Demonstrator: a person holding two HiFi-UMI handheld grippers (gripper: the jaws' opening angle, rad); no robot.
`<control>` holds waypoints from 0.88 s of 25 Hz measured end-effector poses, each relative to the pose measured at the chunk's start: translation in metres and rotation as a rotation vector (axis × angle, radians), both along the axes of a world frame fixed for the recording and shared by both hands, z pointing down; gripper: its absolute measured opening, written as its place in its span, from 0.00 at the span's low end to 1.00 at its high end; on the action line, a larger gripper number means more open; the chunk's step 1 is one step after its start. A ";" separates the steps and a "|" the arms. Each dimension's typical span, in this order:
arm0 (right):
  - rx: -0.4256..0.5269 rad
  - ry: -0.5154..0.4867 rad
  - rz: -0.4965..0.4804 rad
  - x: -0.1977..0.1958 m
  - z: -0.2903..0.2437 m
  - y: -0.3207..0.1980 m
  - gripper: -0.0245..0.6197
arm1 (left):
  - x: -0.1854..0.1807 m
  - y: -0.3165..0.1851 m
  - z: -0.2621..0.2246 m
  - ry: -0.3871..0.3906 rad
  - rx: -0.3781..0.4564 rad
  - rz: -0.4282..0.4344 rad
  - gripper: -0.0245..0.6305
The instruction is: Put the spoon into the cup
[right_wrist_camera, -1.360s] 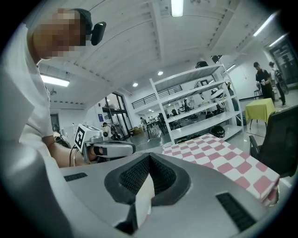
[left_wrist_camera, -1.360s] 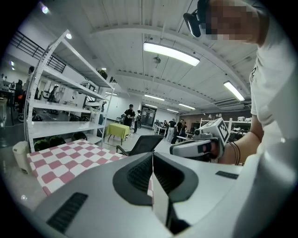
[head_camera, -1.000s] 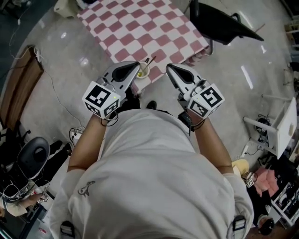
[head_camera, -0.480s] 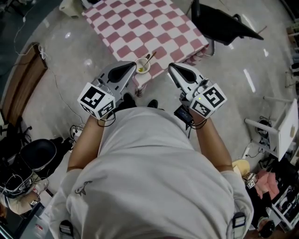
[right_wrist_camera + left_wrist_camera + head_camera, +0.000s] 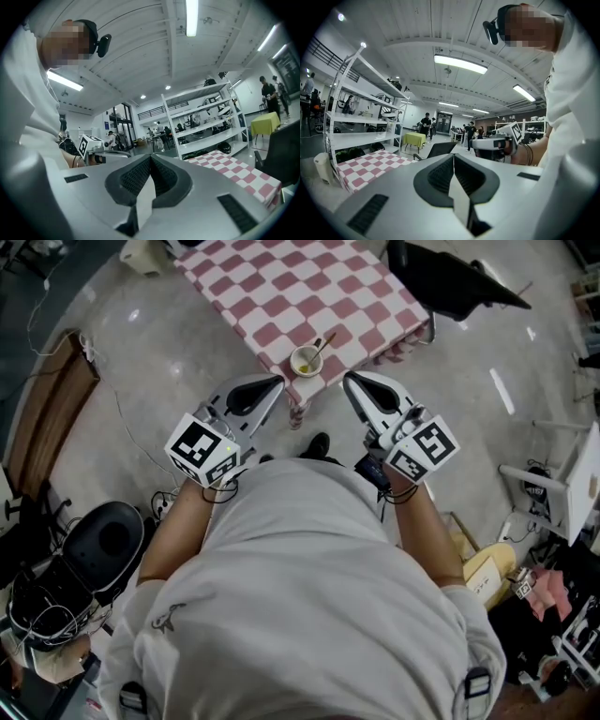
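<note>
- My left tool and right tool are both closed on nothing, side by side before my chest.
- A second ago the cup sat just beside my left tool's tip; it now lies clear beyond both.
- The cup stands at the near corner of the desk, close to the edge, with the spoon leaning inside.
- Open floor lies left; a black chair stands right.
</note>
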State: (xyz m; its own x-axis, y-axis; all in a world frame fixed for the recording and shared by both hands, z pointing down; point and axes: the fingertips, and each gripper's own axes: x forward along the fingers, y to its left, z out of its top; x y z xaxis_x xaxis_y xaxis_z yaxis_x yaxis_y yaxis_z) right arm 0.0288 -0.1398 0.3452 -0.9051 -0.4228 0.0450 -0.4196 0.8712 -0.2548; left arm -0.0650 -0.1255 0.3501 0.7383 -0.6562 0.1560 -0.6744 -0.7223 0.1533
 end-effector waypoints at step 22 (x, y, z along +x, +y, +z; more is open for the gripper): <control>-0.009 0.041 0.079 -0.070 -0.007 0.139 0.09 | -0.067 0.126 0.000 0.021 0.019 0.127 0.06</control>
